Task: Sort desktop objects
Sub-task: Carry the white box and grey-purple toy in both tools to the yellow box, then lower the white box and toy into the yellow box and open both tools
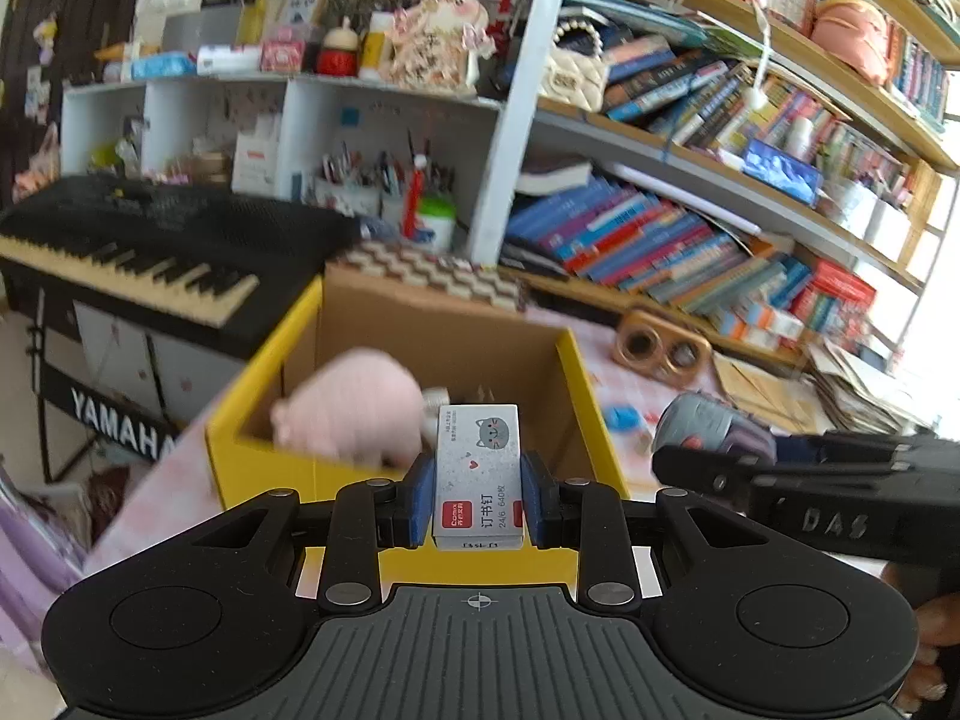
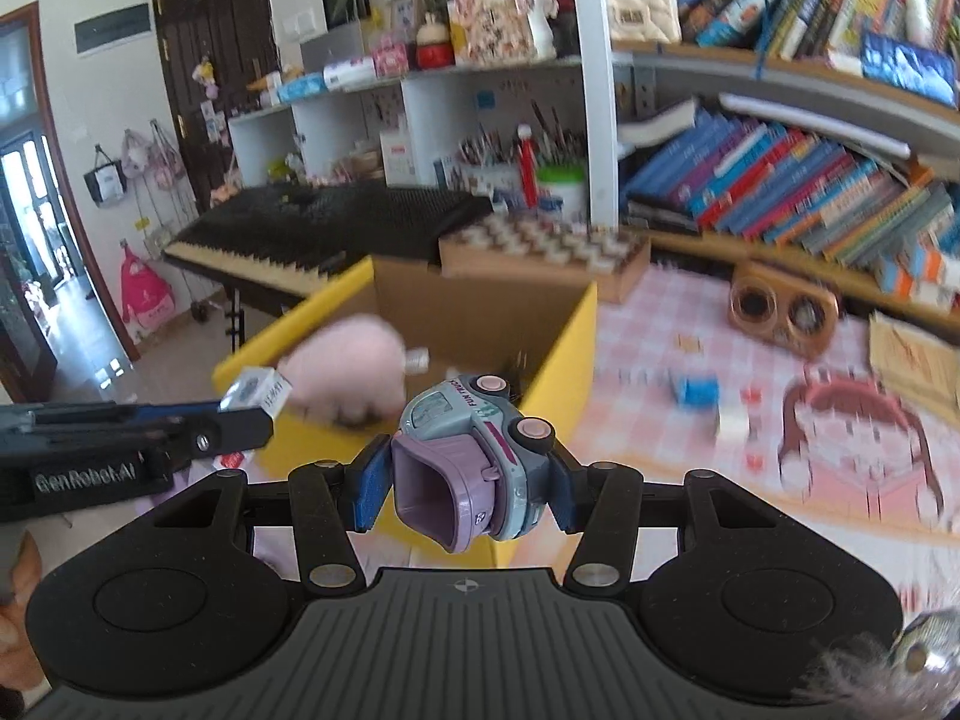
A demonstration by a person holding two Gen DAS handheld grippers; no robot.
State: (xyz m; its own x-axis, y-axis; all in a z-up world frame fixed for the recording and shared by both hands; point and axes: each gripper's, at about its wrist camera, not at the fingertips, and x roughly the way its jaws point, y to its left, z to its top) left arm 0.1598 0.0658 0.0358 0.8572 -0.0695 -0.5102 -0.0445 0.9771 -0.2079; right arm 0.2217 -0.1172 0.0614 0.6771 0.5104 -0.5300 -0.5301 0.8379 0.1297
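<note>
Left gripper [image 1: 478, 501] clamps staple box [image 1: 477, 474] at centre frame; right gripper [image 2: 465, 486] grips toy truck [image 2: 474, 462]. Yellow box [image 1: 576, 372] w/ pink plush [image 1: 354, 414] inside sits just behind. Blue bit [image 2: 699, 390] etc. on desk, centre-right, not yet sorted.

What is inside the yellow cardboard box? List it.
In the yellow cardboard box lies a pink plush toy, with a small pale item beside it that is too blurred to name. The floor under the toy and the near corner are hidden.
</note>
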